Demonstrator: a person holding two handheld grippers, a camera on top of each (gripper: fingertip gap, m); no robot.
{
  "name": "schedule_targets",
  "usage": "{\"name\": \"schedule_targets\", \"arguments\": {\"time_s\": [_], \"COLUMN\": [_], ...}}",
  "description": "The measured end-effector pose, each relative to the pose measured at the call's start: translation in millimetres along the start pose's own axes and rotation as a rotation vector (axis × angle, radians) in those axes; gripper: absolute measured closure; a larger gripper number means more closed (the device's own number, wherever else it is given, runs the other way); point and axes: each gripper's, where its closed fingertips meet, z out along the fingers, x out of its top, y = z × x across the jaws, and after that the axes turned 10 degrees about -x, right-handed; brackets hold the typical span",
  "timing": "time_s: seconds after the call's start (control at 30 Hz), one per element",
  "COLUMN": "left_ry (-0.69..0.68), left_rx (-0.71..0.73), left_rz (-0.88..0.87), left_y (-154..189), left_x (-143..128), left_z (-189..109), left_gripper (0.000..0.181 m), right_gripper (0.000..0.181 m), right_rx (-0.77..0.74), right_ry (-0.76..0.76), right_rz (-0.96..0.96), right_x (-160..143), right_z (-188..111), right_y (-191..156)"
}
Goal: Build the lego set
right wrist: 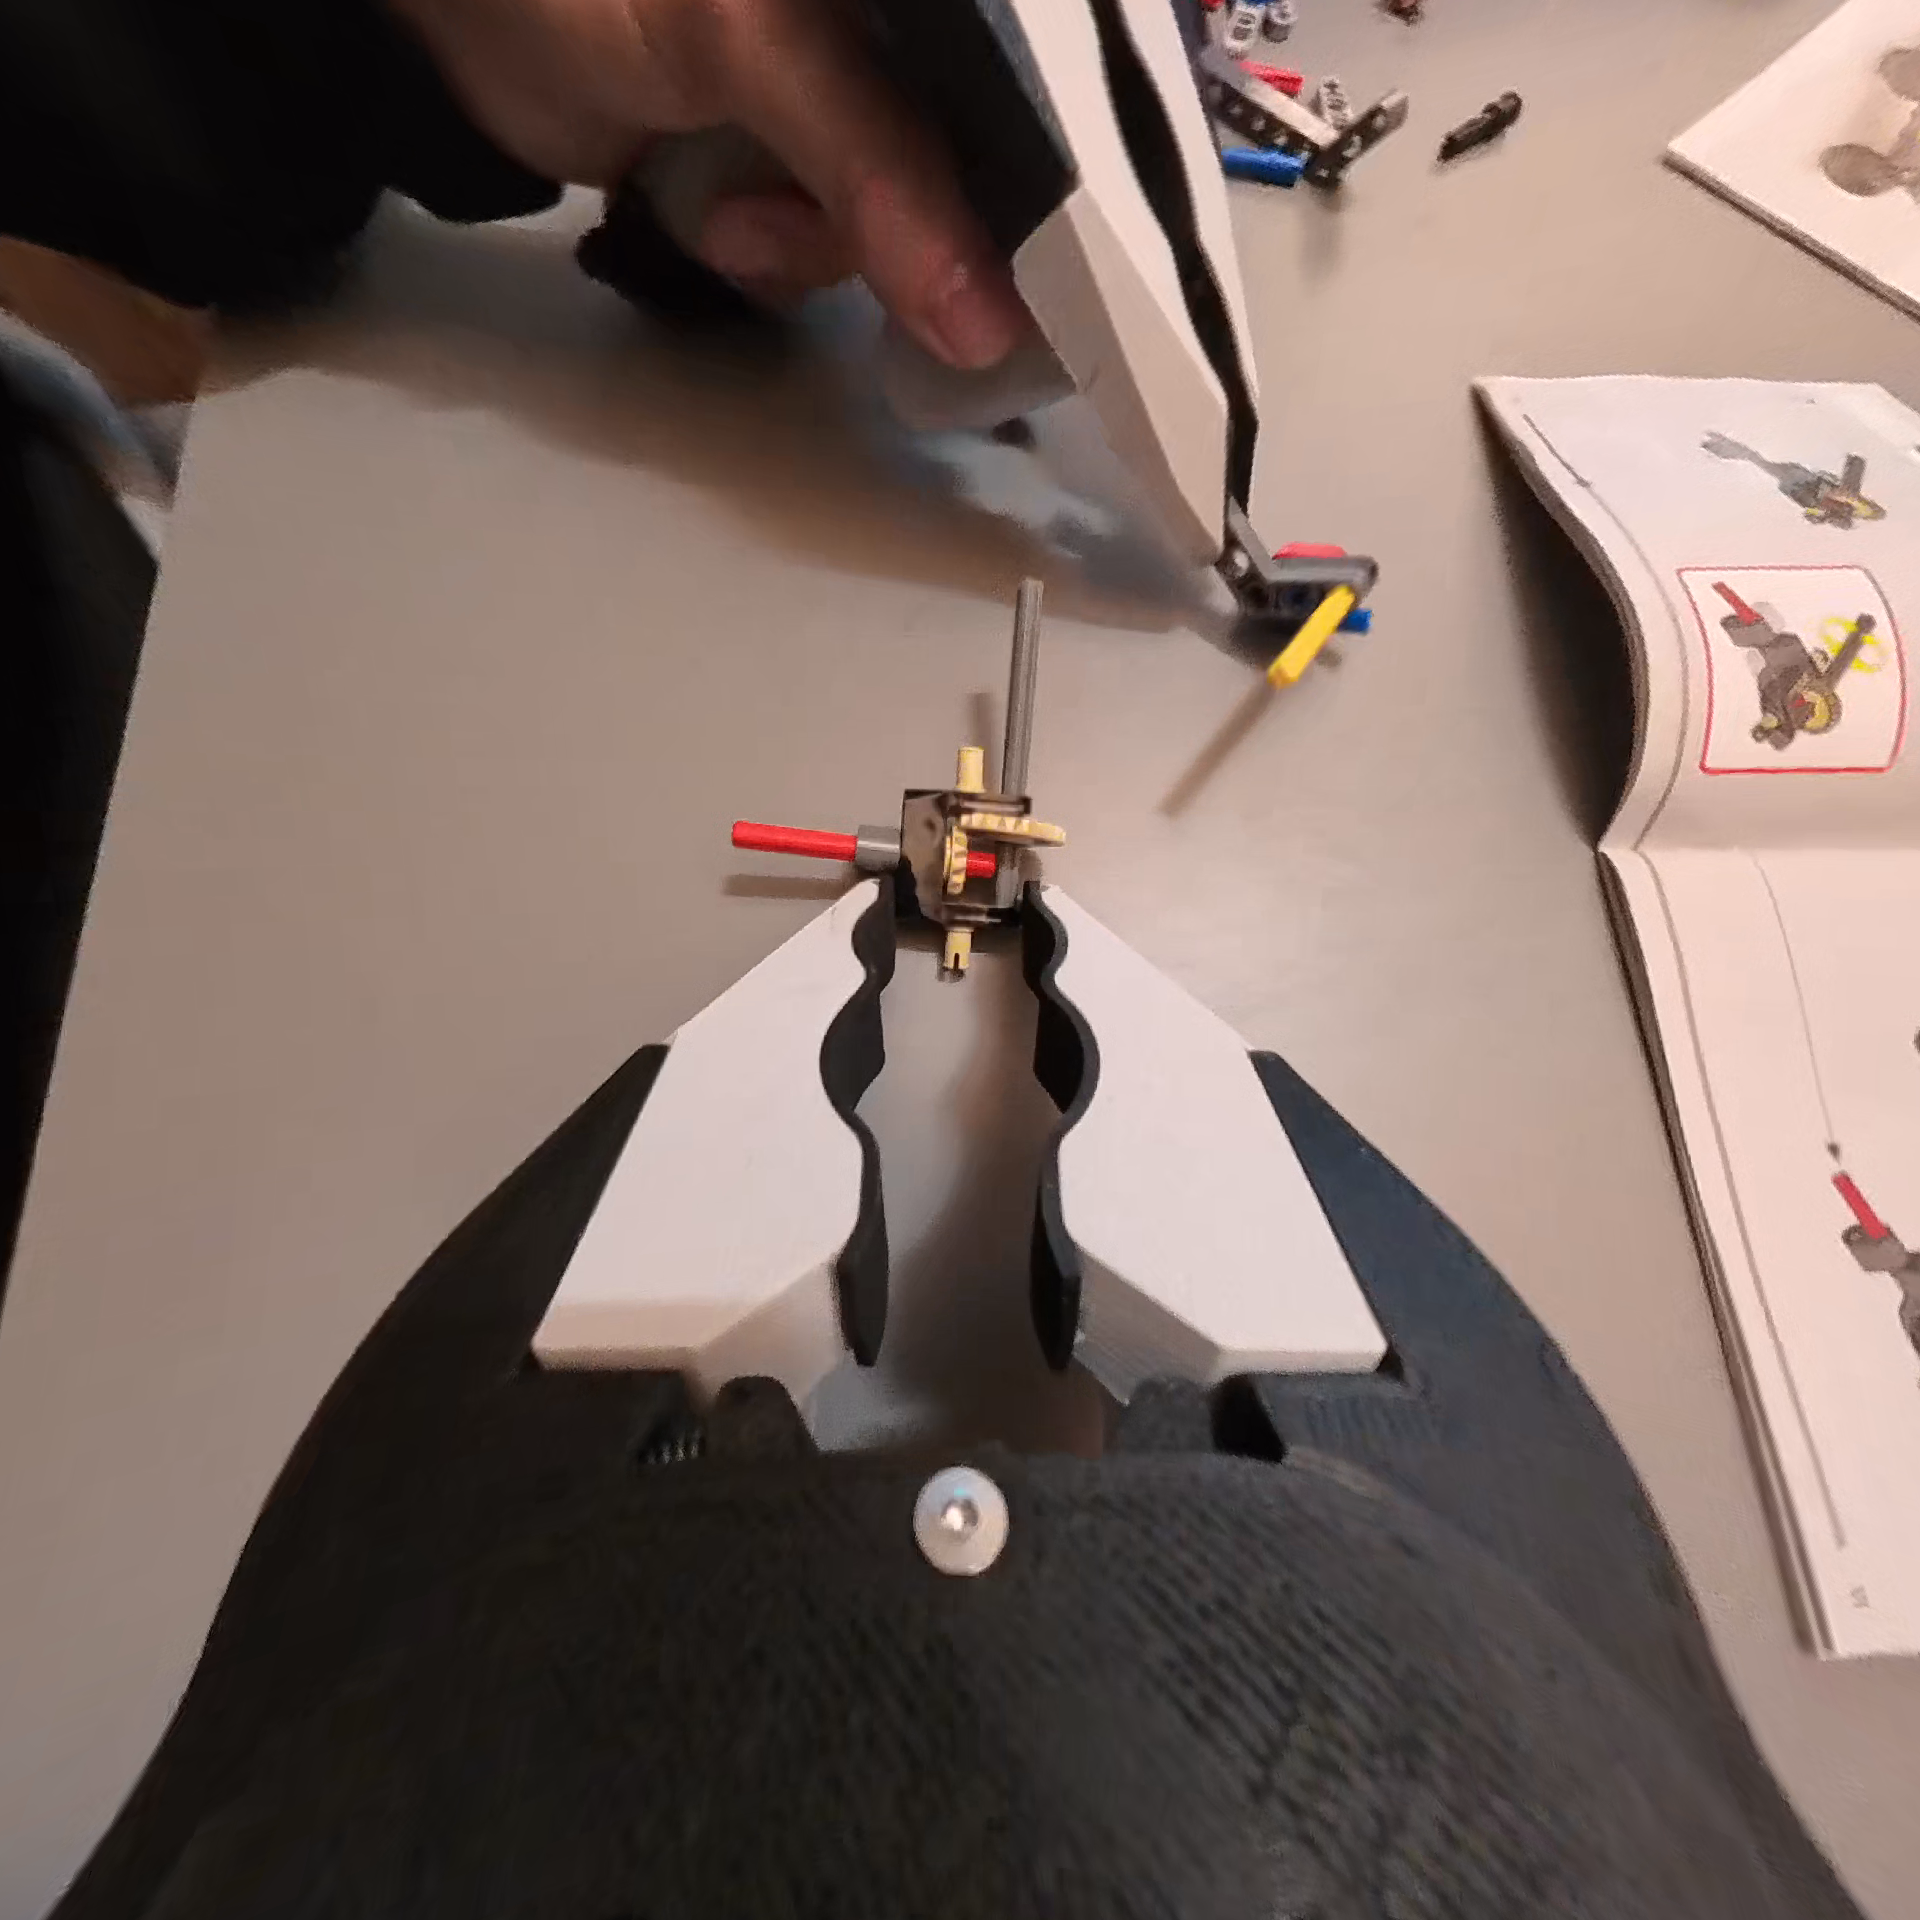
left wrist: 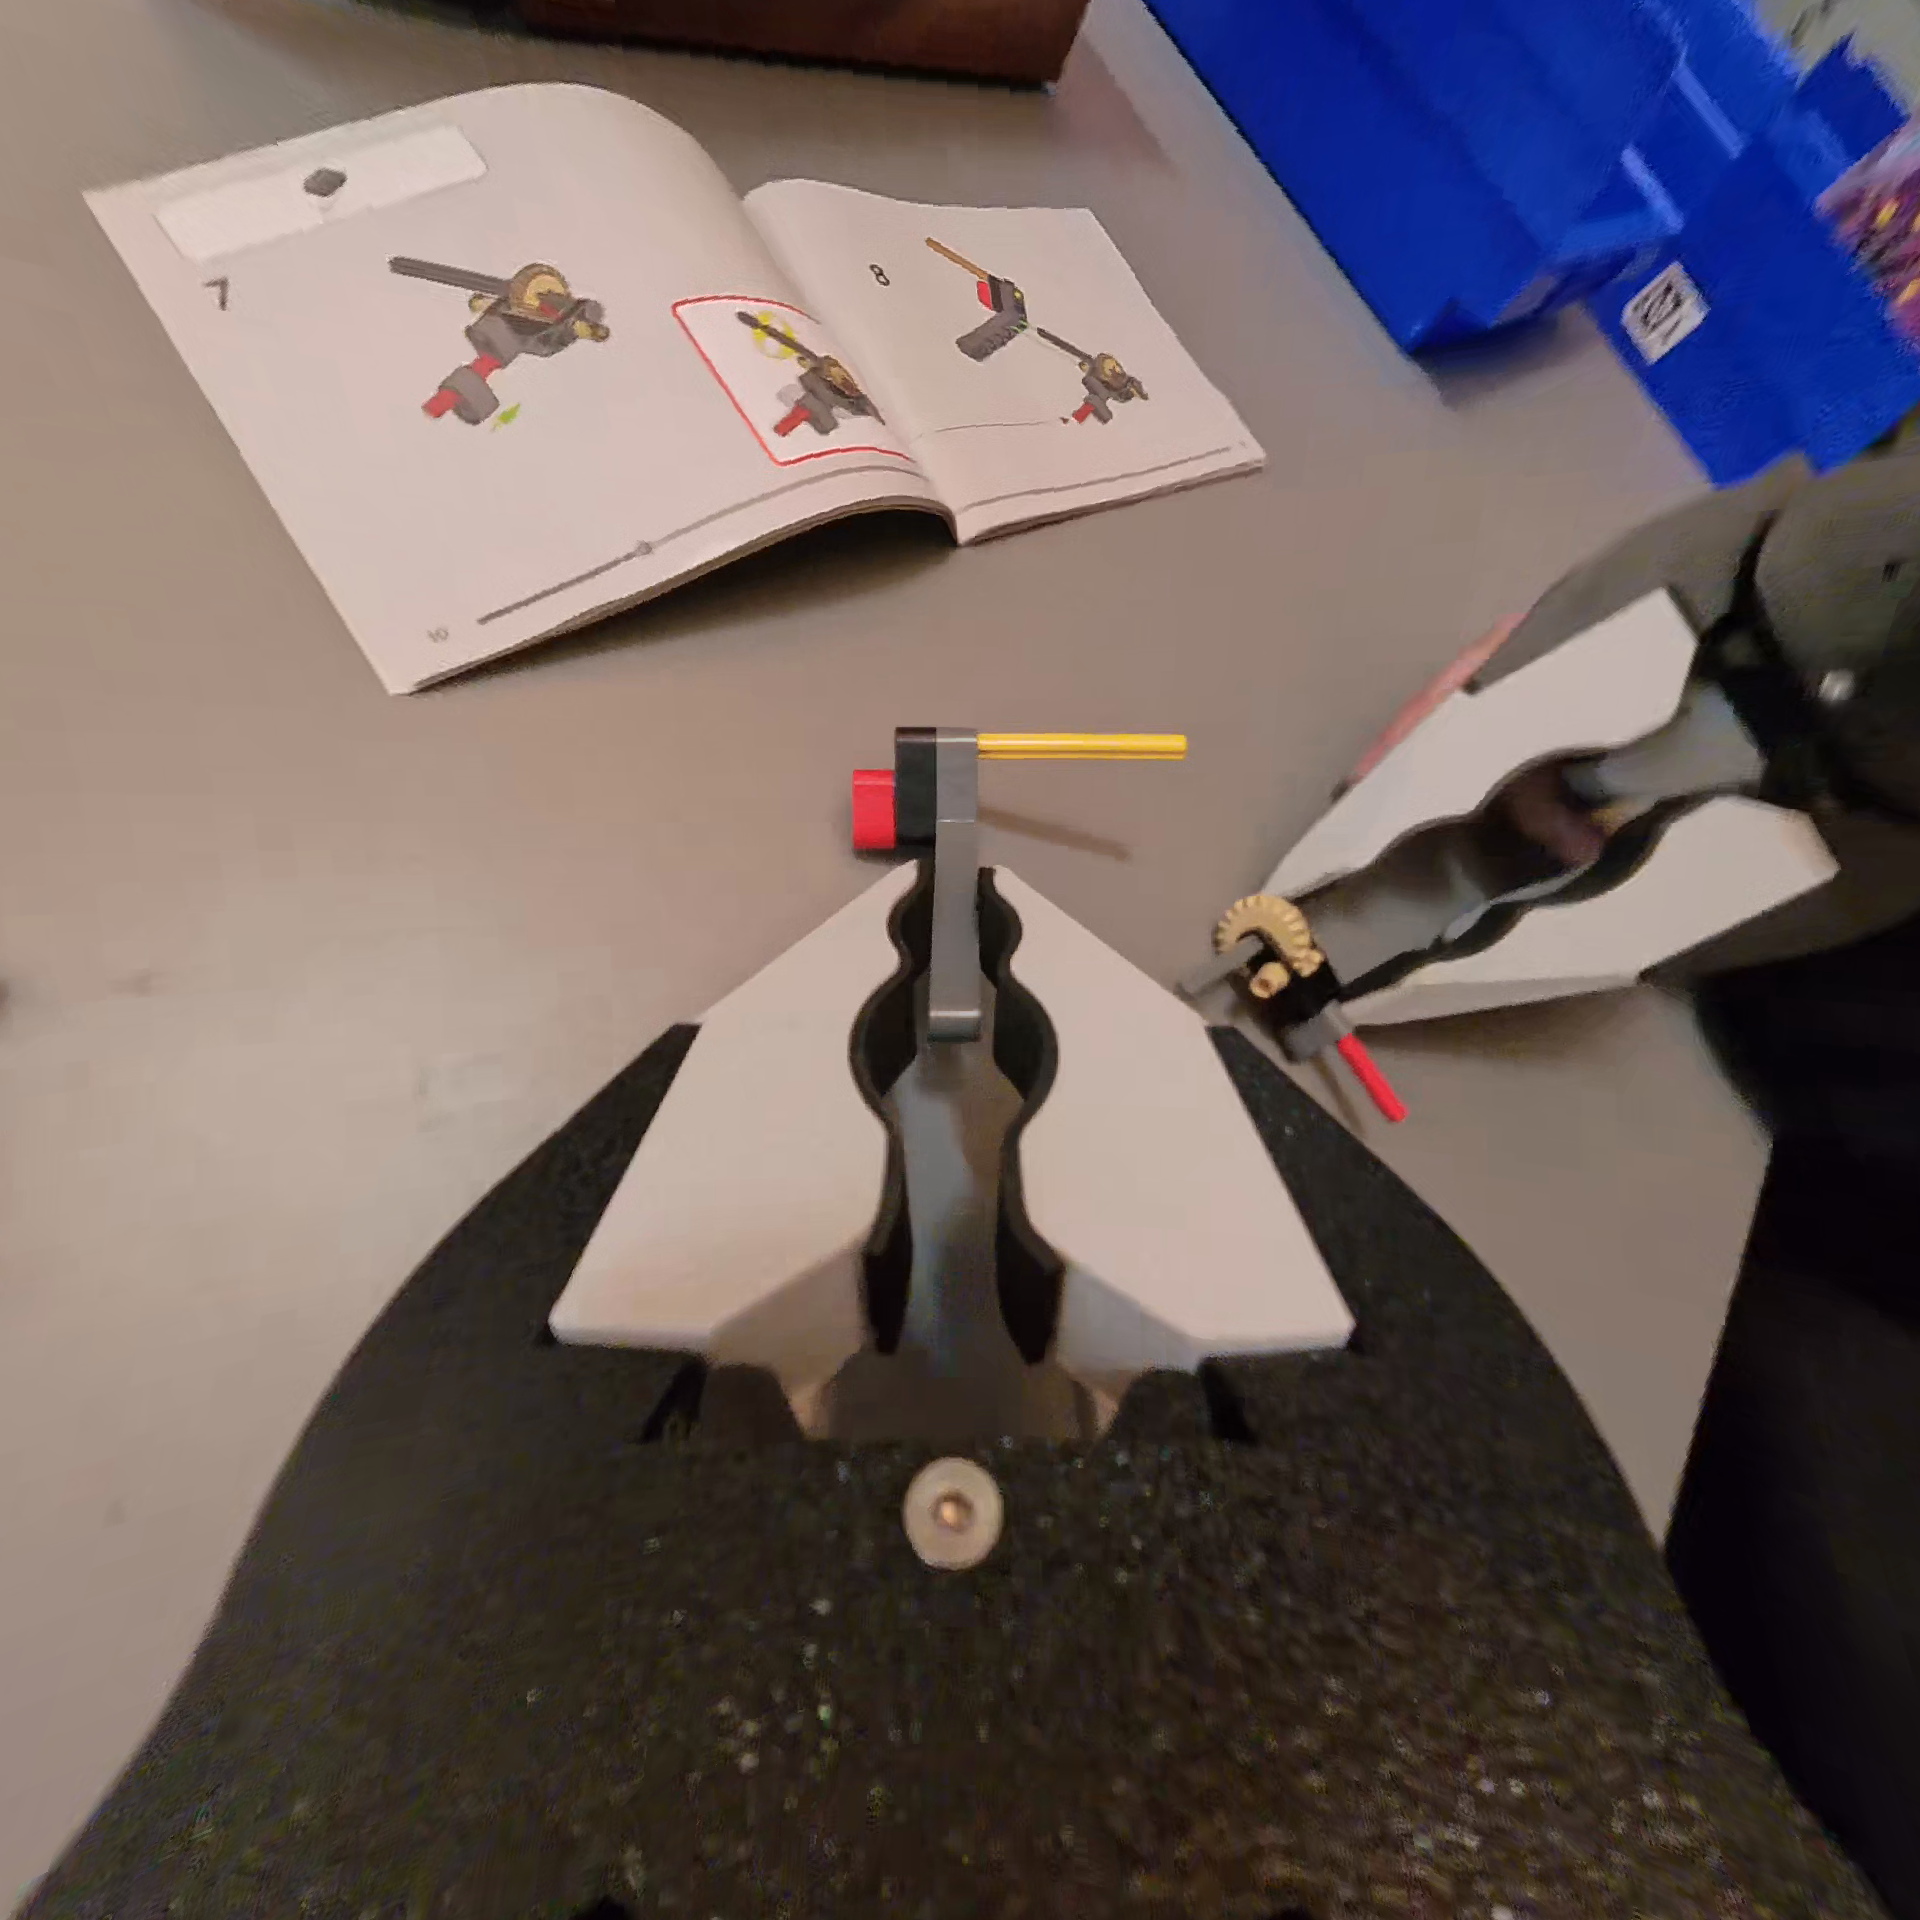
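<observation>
1. The grey angled beam assembly [left wrist: 951,883], carrying a yellow axle [left wrist: 1081,745], a black piece and a red bush [left wrist: 875,808], is held clear of the surface [left wrist: 312,935] at centre; the jaws of the left gripper [left wrist: 951,883] are closed on its grey beam.
2. The gear assembly [right wrist: 971,857], with tan bevel gears, a red axle [right wrist: 790,837] and a long grey axle [right wrist: 1021,686], is clamped at the jaw tips of the right gripper [right wrist: 961,904]. In the left wrist view it is seen near right, apart from the beam assembly.
3. The step in hand is judged to be the joining of the two sub-assemblies. The grey axle should be lined up with the beam's hole before pushing; both grips should be kept firm and the push kept straight along the axle.
4. An open instruction booklet [left wrist: 623,364] lies far left; printed step numbers are present, not transcribed. Its red-framed inset is noted.
5. Blue bins [left wrist: 1558,187] stand far right, one bearing a white label. Loose parts [right wrist: 1299,114] lie on the far surface.
</observation>
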Motion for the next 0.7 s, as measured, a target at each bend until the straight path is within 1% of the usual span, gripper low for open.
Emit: {"name": "schedule_targets", "arguments": {"time_s": [0.07, 0.13, 0.2, 0.27, 0.33, 0.47, 0.57, 0.7], "left_ry": [0.048, 0.088, 0.092, 0.096, 0.105, 0.100, 0.104, 0.163], "left_rx": [-0.011, -0.023, -0.042, -0.027, -0.005, -0.015, -0.078, -0.173], "left_rz": [-0.040, -0.066, -0.077, -0.062, -0.041, -0.025, -0.082, -0.185], "left_y": [-2, -2, 2, 3, 2, 6, 10, 13], "left_x": [5, 7, 6, 6, 7, 7, 6, 10], "left_z": [-4, -8, -9, -9, -11, -10, -7, -8], "left_gripper": [0.176, 0.176, 0.175, 0.176, 0.176, 0.176, 0.176, 0.176], "right_gripper": [0.159, 0.159, 0.159, 0.160, 0.160, 0.159, 0.159, 0.159], "right_rx": [-0.099, -0.089, -0.116, -0.129, -0.140, -0.165, -0.173, -0.164], "right_ry": [-0.020, -0.030, -0.028, 0.000, 0.007, -0.023, -0.035, -0.026], "right_rz": [0.034, 0.118, 0.198, 0.292, 0.339, 0.344, 0.332, 0.342], "right_x": [0, 4, 8, 15, 17, 14, 13, 14], "right_z": [4, 7, 10, 11, 13, 17, 18, 17], "right_y": [6, 2, 7, 14, 19, 23, 23, 23]}}
